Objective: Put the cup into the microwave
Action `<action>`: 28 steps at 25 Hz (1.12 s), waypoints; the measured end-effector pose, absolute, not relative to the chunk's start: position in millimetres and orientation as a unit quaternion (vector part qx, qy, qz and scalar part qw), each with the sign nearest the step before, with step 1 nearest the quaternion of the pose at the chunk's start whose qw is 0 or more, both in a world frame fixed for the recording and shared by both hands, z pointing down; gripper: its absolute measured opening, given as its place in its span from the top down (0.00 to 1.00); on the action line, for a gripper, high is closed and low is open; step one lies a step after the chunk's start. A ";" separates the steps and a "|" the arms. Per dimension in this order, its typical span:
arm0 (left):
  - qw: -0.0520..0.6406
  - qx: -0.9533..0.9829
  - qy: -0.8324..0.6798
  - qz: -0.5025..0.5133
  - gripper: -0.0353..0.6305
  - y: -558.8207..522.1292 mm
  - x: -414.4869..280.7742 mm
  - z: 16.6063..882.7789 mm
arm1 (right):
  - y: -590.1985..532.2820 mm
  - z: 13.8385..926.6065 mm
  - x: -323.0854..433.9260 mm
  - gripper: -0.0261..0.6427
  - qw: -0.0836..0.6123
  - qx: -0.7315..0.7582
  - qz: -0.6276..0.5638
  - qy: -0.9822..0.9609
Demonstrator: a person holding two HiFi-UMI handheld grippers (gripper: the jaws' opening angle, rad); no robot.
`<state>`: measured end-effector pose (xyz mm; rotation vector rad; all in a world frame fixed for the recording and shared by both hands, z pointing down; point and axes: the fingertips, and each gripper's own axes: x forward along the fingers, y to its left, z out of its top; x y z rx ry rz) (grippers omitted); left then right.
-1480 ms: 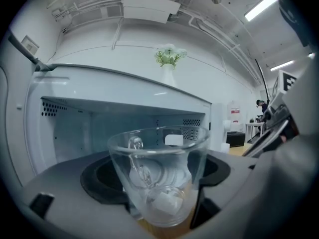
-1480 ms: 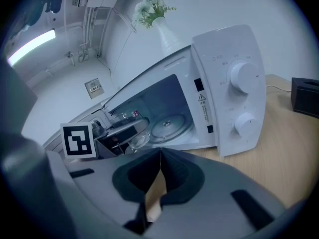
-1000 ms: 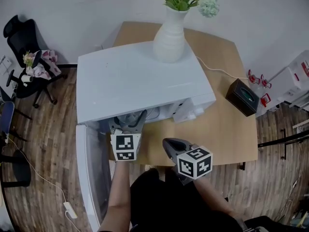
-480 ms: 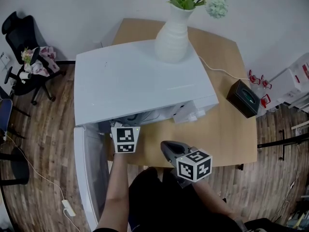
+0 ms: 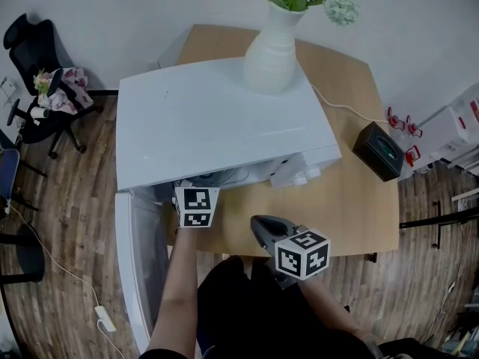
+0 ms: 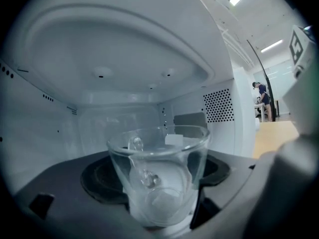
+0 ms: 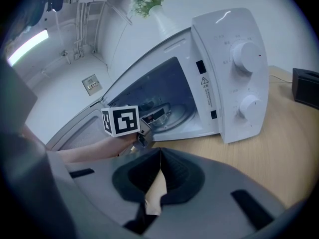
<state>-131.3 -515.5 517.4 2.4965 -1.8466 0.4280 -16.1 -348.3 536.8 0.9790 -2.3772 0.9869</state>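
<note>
Cup: clear glass cup (image 6: 159,168), upright, already inside the microwave cavity, over the near edge of the dark round turntable (image 6: 102,180). I cannot tell whether its base is resting yet.
Microwave door: door (image 5: 136,264) swung fully open at 7 o'clock from the oven, which leaves the cavity mouth free for the reaching arm.
Left gripper: left gripper (image 6: 162,210) reaches into the cavity, with its jaws clamped on the lower part of the cup from either side. This is probably the carrying hold, kept until the cup is set down.
Microwave: white microwave (image 5: 217,118) on a wooden table (image 5: 352,200), its opening facing the person.
Vase: white ribbed vase (image 5: 271,51) of green and pale flowers stands on the oven roof at 1 o'clock, clear of the door and the opening.
Right gripper: right gripper (image 7: 159,156) hovers over the table at 5 o'clock from the oven. Its jaw tips are together with nothing between them, and it seems to be idle and out of the way.
Controls: two round white dials (image 7: 244,56) sit one above the other on the front panel.
Writing: a warning label (image 7: 204,80) with a triangle sits beside the opening, its print too small to read. The gripper cubes carry black and white square markers, not words.
Black box: small black box (image 5: 382,149) at 3 o'clock, near the table's edge.
</note>
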 end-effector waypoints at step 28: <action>0.041 0.784 -0.600 0.155 0.35 -515.3 -144.4 528.9 | -340.7 539.3 -13.9 0.97 0.185 0.357 0.354 -0.844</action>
